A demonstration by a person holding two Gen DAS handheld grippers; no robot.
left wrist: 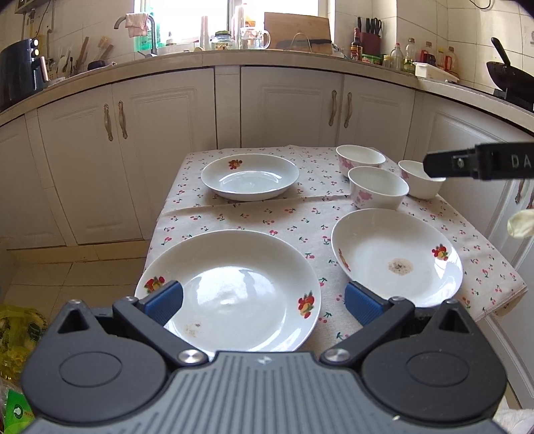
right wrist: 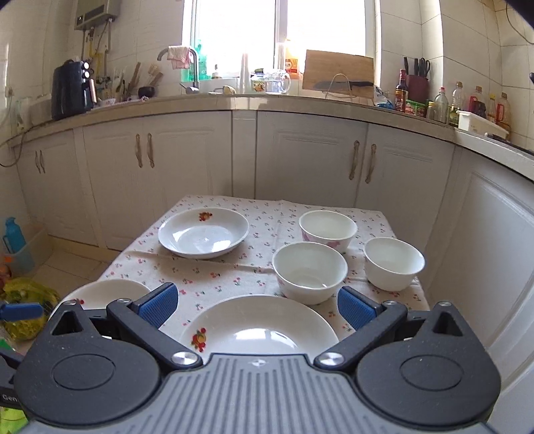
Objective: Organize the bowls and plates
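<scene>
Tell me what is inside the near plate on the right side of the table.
A small brownish stain sits inside the near right plate, near its centre; nothing else lies in it. The right wrist view hides its near edge behind the gripper body.

A cherry-print tablecloth (right wrist: pixel 213 277) covers a small table in a kitchen lined with cream cabinets (right wrist: pixel 310 157). At 12 o'clock, a wooden cutting board (right wrist: pixel 338 71) leans below the bright window (right wrist: pixel 280 30); a black air fryer (right wrist: pixel 71 90) stands at 10 o'clock, bottles (right wrist: pixel 467 103) at 2 o'clock, and a wok (left wrist: pixel 509 78) sits at far right.
</scene>
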